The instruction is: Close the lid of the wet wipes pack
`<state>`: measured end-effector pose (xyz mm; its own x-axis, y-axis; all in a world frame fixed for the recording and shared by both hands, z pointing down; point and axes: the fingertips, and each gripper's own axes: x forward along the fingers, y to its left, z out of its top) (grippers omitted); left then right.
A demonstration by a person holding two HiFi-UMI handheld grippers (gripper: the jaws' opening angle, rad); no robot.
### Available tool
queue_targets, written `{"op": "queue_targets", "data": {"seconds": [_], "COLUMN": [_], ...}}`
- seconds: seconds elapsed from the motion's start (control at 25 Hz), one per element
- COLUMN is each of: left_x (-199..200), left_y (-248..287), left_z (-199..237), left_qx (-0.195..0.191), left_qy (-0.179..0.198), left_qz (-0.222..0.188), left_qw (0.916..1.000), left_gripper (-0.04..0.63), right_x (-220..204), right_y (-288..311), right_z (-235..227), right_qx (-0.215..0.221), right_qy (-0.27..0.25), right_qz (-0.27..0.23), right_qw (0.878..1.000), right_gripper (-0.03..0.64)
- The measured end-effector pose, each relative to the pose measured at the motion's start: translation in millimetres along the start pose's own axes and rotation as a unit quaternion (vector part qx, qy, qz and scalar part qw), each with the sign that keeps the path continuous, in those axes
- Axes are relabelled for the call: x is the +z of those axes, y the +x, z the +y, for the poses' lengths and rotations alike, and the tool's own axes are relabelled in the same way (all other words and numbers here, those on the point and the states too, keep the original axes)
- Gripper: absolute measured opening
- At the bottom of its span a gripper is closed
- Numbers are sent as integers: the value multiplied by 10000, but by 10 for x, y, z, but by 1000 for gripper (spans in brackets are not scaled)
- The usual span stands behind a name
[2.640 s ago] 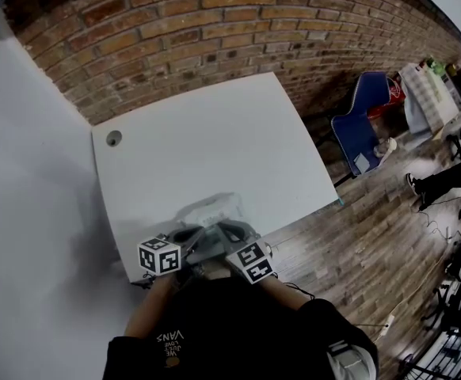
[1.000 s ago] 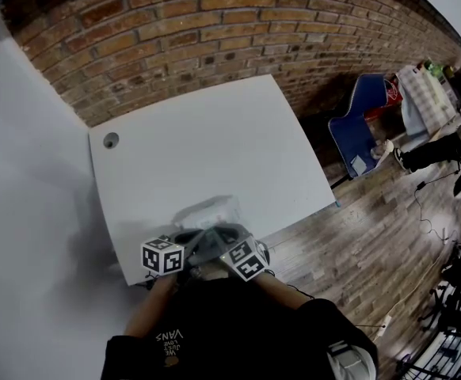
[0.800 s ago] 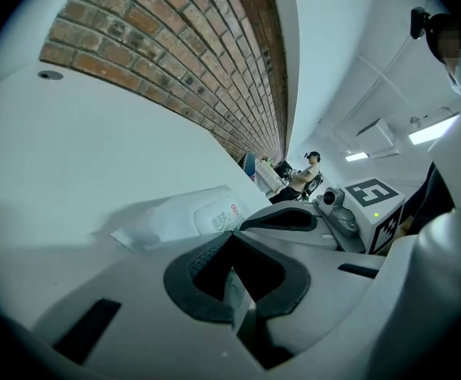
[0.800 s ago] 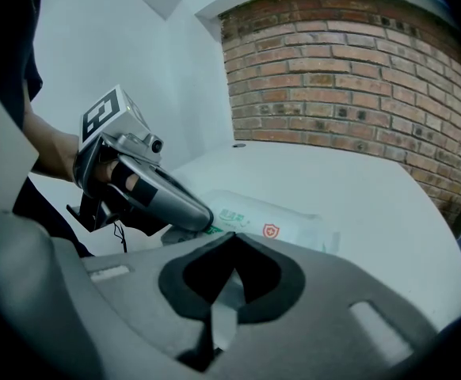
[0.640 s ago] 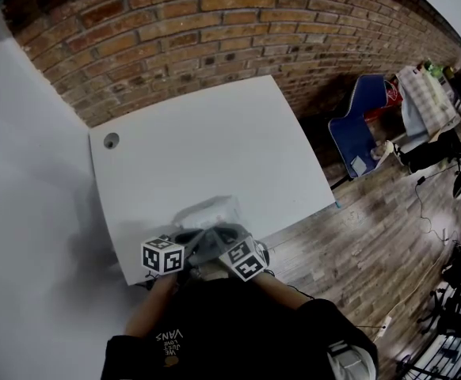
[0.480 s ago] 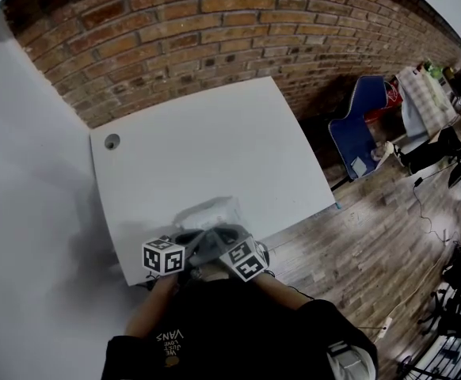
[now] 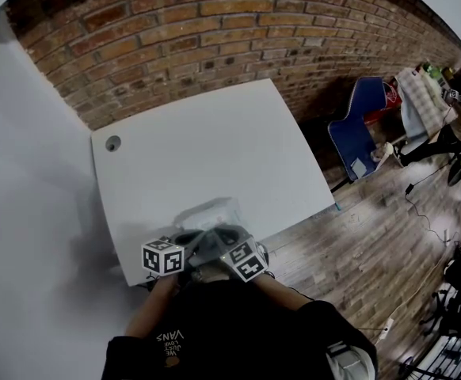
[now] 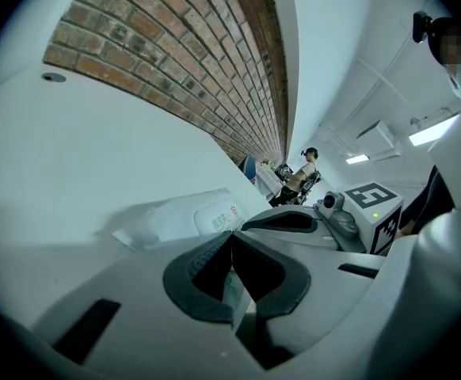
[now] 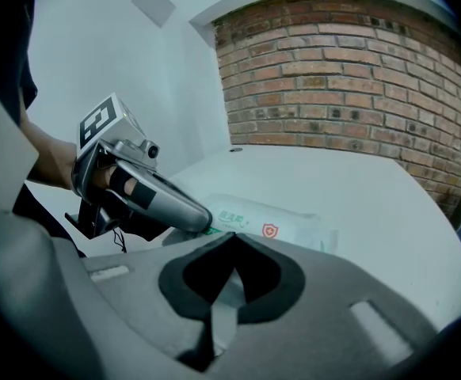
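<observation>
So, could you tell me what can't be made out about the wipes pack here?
- Left gripper view: the wipes pack's near end, behind the left gripper's own body.
- Right gripper view: one end, behind the left gripper; near edge, behind the right gripper.
- Head view: both grippers cover its near side.
- Print on the pack: too small, blurred.

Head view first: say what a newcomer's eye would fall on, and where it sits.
The left gripper and the right gripper crowd side by side at the near edge of the white table, each with its jaws together. Both point at the pale wet wipes pack, which lies flat just beyond them. A red brick wall fills the background behind the table.
</observation>
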<state>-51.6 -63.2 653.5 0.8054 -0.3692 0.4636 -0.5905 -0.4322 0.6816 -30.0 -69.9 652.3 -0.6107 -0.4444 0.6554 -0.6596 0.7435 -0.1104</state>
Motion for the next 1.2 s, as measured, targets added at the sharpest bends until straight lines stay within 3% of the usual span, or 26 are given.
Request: {"op": "queue_targets", "data": {"seconds": [0.88, 1.2], "left_x": [416, 631], "left_y": [-270, -466], "left_z": [-37, -103], "left_qx": [94, 303], "left_qy": [458, 847], "left_qz": [-820, -1245], "left_qw": [9955, 9881], "left_gripper": [8, 8], "right_x": [416, 600], "right_y": [-230, -400], "right_z": [-170, -326], "right_qx": [-303, -589], "right_qy": [32, 94], "right_qz": [-608, -914], "right_qw": [9977, 9940], "right_gripper": [-3, -3]}}
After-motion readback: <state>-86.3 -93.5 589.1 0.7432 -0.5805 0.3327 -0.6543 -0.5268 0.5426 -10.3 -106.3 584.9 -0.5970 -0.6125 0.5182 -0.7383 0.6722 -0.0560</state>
